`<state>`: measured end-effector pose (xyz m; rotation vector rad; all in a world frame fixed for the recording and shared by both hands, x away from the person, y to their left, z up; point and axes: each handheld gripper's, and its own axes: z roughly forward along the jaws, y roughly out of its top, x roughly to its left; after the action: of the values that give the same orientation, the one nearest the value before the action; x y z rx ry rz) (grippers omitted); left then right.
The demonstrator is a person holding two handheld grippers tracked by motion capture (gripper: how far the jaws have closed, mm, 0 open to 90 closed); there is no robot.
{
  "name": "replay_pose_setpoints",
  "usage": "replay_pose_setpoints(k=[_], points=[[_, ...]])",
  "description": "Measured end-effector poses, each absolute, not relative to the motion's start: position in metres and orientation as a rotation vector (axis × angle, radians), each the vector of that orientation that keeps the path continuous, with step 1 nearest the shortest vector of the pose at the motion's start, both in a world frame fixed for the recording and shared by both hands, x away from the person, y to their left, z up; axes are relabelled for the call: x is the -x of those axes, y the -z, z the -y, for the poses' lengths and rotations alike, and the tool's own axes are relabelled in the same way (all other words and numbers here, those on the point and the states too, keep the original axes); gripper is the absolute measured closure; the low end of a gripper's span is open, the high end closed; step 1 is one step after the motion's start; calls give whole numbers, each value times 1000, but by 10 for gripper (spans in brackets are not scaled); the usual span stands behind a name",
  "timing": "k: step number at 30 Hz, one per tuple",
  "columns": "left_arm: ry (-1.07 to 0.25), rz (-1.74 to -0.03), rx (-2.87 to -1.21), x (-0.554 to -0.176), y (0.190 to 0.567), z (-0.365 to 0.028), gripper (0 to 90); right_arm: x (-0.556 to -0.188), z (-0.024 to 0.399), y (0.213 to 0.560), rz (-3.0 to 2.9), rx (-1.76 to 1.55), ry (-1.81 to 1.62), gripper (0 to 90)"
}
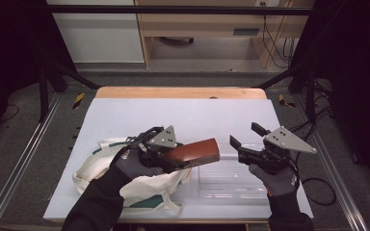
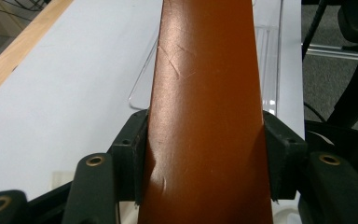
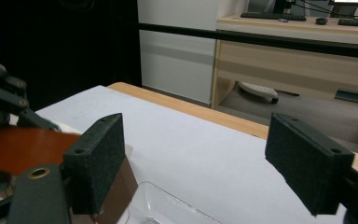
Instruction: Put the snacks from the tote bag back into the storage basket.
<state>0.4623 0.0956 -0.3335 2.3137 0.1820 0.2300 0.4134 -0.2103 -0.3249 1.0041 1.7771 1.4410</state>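
Two grippers work over the white table [image 1: 125,110]. Your left gripper [image 1: 185,161] clamps the brown leather case [image 1: 195,152] at its near-left end, both jaws pressed against its sides, and holds it level above the table, its free end over the left edge of the clear plastic tray [image 1: 231,180]. Your right gripper [image 1: 244,137] hangs to the right of the case, jaws spread wide with nothing between them. Left of the tray, under your left hand, lies a white cloth bag [image 1: 101,171].
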Motion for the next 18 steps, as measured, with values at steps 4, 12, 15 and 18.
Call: replay_pose_setpoints(k=[4,12,15,18], points=[[-212,-164,-2326,-462,336,-81,425,-413,215,322,-1772,-1008,-1442,185],[-181,-126,-2340,-464,339,-54,425,-414,219,322,-1764,-1008,-1426,179],[-181,-113,-2357,-464,341,-42,426,-414,221,321,-1755,-1014,-1425,179],[-173,-109,-2358,-464,345,-32,426,-414,222,321,-1751,-1008,-1422,179]])
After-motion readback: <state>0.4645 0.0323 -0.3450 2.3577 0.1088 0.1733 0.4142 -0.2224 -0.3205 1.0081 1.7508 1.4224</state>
